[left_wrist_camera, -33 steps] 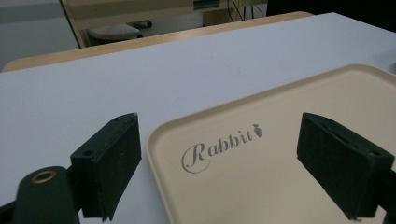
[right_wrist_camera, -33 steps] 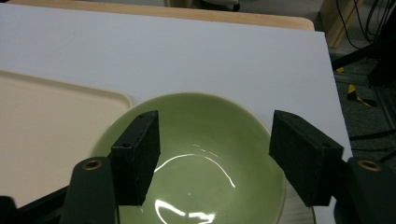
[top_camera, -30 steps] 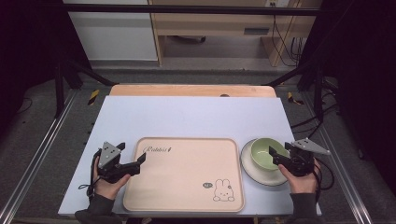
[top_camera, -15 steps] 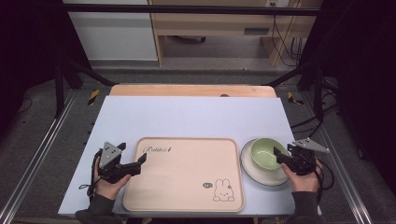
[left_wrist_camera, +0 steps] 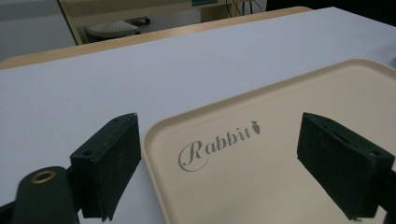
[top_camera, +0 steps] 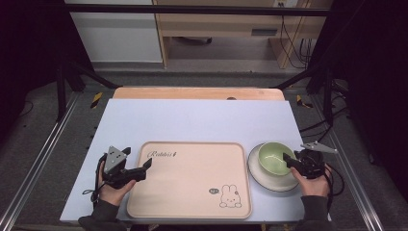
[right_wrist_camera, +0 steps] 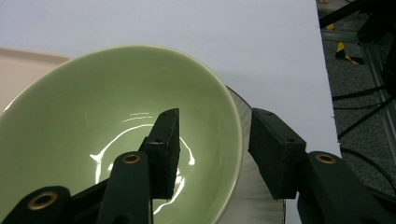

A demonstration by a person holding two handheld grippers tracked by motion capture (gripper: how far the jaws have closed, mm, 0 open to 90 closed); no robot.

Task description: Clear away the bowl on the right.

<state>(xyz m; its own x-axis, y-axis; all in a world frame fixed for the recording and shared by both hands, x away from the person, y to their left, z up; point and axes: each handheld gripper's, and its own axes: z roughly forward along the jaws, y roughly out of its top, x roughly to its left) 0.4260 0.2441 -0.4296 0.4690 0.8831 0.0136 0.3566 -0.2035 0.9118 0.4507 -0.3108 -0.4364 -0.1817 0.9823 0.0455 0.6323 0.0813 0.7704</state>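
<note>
Straddling 1 green bowl's rim, right hand-held gripper closing, 1 plate, 1 tray

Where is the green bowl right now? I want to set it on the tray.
In the high view the bowl sits on a white plate just right of the tray, with the right gripper straddling its near-right rim.

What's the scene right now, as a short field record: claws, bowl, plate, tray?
left claw: open, jaws astride the tray's corner edge, nothing gripped
right claw: jaws have just been closing, one inside the bowl, one outside its rim; pads not yet pressing
bowl: green, upright, on plate
plate: white, right of tray
tray: beige, rabbit print
</note>
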